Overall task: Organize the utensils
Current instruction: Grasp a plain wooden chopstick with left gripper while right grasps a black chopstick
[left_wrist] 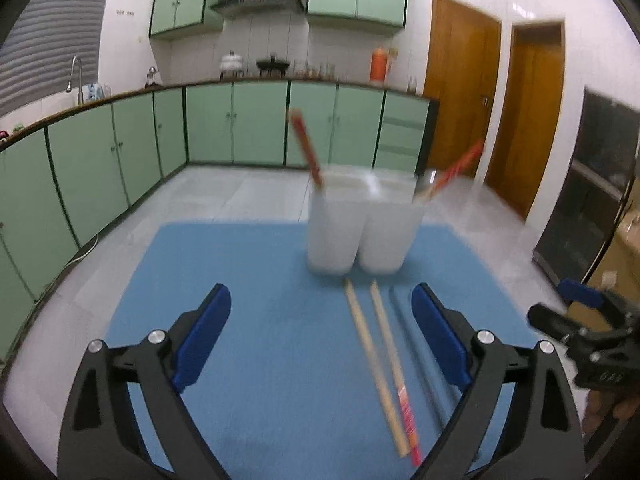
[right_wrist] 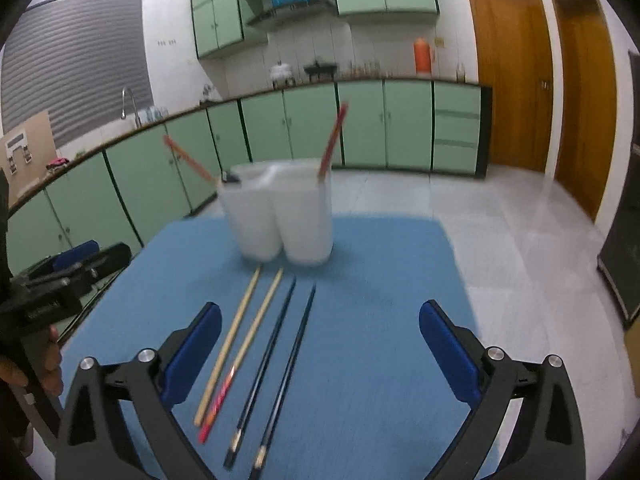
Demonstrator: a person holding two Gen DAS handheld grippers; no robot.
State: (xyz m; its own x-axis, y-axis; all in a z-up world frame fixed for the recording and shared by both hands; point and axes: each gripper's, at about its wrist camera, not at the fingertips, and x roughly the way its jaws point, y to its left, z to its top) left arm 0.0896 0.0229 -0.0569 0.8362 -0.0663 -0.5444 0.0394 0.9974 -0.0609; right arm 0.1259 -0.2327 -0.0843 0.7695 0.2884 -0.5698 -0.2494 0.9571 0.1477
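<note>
Chopsticks lie loose on the blue mat [right_wrist: 380,264], all placed here relative to the twin white holder [right_wrist: 280,216] that stands at the mat's far side.

Left of the holder, at the frame edge in the right wrist view: left gripper [left_wrist: 320,336], jaws wide, nothing between the pads. A hand [right_wrist: 38,364] is wrapped on its grip.

Holder itself: two compartments side by side, each with one red-ended chopstick leaning out, the left one [right_wrist: 188,160] tilted left, the right one [right_wrist: 334,136] tilted slightly right.

Just in front of the holder, four sticks lie roughly parallel, tips toward it. From the left: a plain wooden chopstick [right_wrist: 230,344], a wooden chopstick with a red end [right_wrist: 244,354], then two dark chopsticks [right_wrist: 266,364] [right_wrist: 286,376]. All apart from each other, none touching the holder.

Right gripper [right_wrist: 320,354]: jaws wide, empty, the sticks lying under the gap.

Step in hand, as I judge it: reaching in for a first pick.
- Take one stick at a time; neighbours lie close and a wide closure would rake two.
- Close across the stick's width, near the thick end, low to the mat.
- The sticks are thin and lie flat, so a high pinch will likely slip.
- Lift clear, tip upright, drop thin end first into a compartment; which one takes dark sticks I cannot tell.
- Frames are blurred; slow down before closing.
</note>
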